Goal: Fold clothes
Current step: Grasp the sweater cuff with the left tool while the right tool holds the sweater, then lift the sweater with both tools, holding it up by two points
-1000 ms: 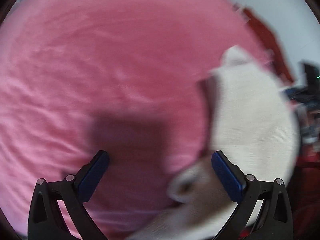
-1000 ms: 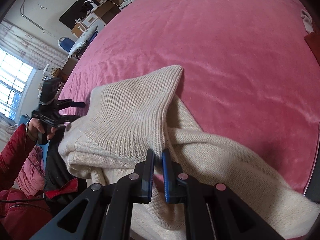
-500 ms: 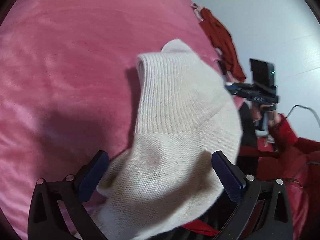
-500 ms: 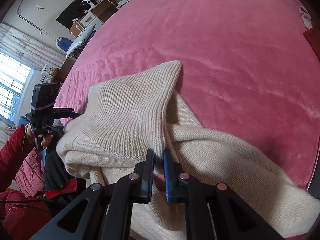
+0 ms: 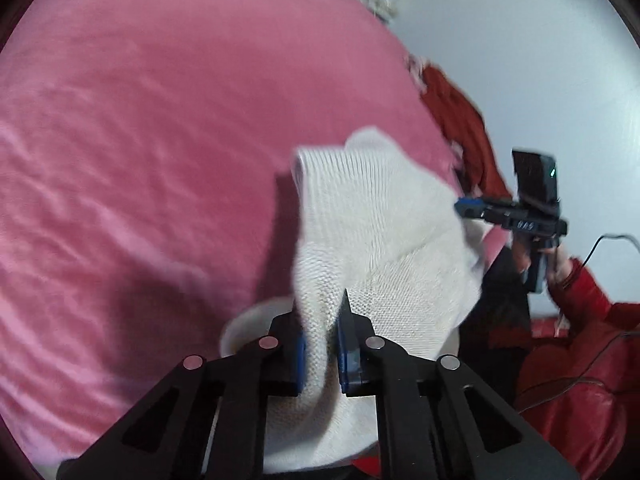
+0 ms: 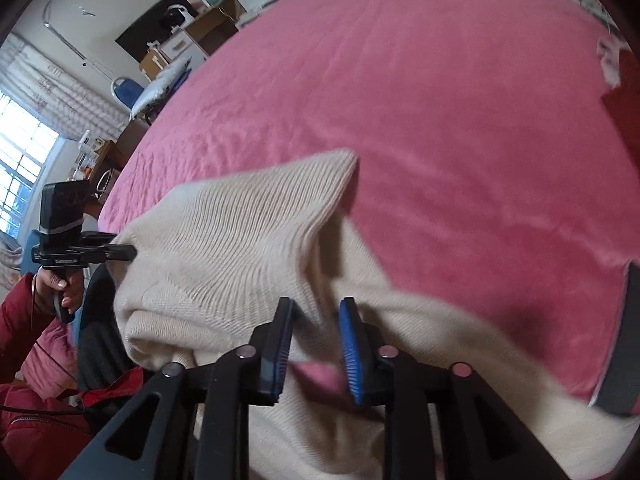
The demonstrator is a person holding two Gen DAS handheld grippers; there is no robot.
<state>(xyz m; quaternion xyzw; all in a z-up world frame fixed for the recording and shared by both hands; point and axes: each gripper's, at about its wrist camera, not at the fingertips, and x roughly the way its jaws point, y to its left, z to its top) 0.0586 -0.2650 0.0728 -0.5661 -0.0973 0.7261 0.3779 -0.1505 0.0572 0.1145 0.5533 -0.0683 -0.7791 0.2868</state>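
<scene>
Where sweater [image 6: 248, 248] bunches, bedspread [image 6: 440, 100] surrounds.

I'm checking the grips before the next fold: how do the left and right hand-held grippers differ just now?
The left hand-held gripper has its jaws shut on a fold of the cream sweater; the right hand-held gripper has its jaws apart, knit lying loose between them. In the right view the left one bites the sweater's left edge, while the right one sits over the near middle. Both have blue pads and hang over the pink bedspread.
</scene>
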